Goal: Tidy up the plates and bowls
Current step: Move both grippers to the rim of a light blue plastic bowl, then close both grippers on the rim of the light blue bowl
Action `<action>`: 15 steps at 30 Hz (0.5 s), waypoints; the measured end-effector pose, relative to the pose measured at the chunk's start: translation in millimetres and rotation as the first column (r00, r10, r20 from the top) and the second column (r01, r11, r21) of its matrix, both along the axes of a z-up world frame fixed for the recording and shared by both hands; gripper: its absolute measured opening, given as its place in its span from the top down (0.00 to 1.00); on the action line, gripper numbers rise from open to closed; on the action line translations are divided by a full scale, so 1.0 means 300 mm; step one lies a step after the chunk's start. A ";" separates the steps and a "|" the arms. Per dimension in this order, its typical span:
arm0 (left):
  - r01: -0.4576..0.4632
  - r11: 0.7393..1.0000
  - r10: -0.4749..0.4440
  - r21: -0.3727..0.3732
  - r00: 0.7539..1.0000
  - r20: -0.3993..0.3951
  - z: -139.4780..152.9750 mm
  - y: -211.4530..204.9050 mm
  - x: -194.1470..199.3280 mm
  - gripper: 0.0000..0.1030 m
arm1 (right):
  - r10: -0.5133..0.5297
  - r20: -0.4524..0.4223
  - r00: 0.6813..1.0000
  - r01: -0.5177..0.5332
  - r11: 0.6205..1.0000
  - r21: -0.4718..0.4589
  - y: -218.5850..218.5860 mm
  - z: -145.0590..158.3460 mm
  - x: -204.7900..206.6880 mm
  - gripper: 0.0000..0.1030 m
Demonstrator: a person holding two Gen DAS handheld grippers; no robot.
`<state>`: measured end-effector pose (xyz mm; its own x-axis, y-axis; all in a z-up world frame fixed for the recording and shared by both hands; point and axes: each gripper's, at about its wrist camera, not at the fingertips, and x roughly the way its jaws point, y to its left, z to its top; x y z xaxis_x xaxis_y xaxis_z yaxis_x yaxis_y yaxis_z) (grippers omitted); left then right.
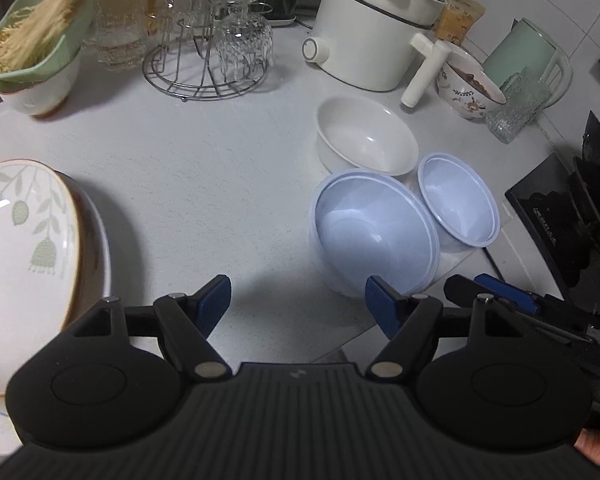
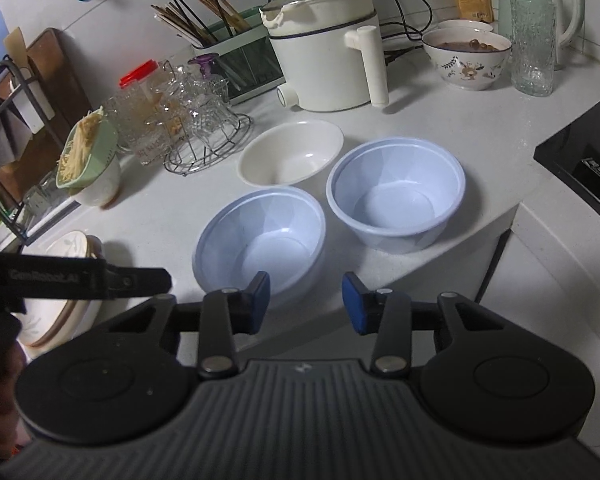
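Two pale blue plastic bowls stand on the white counter: a nearer one (image 1: 374,232) (image 2: 260,236) and one to its right (image 1: 458,206) (image 2: 396,196). A white bowl (image 1: 366,140) (image 2: 292,152) stands behind them. Stacked leaf-patterned plates (image 1: 24,256) (image 2: 66,276) lie at the left. My left gripper (image 1: 296,308) is open and empty, low over the counter between the plates and the nearer blue bowl. My right gripper (image 2: 306,300) is open and empty, just in front of the nearer blue bowl's near rim.
A wire rack with upturned glasses (image 1: 220,52) (image 2: 204,128), a white electric pot (image 1: 372,28) (image 2: 328,44), a patterned bowl with food (image 1: 470,84) (image 2: 466,58), a ribbed glass (image 1: 516,104) (image 2: 532,44), a green strainer on a bowl (image 1: 36,40) (image 2: 88,156), and a black hob (image 1: 568,216) (image 2: 584,164) surround the bowls.
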<state>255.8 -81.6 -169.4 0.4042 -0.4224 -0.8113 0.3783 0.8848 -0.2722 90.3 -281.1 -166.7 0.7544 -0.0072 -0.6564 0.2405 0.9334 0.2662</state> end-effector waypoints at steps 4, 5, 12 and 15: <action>-0.005 0.999 0.004 -0.046 1.000 -0.007 -0.010 -0.022 0.043 0.25 | -0.005 0.006 1.000 0.005 1.000 -0.004 -0.013 -0.015 0.045 0.60; -0.007 0.999 0.007 -0.049 1.000 -0.003 -0.012 -0.030 0.053 0.25 | -0.008 0.003 1.000 0.008 1.000 -0.008 -0.019 -0.020 0.058 0.61; -0.062 0.991 0.052 -0.115 0.994 -0.092 -0.074 -0.048 0.148 0.47 | -0.057 0.000 0.998 0.057 0.998 0.006 -0.059 -0.055 0.120 0.62; -0.089 0.985 0.067 -0.148 0.987 -0.145 -0.111 -0.054 0.164 0.56 | -0.062 -0.014 0.998 0.062 0.997 0.035 -0.066 -0.076 0.142 0.69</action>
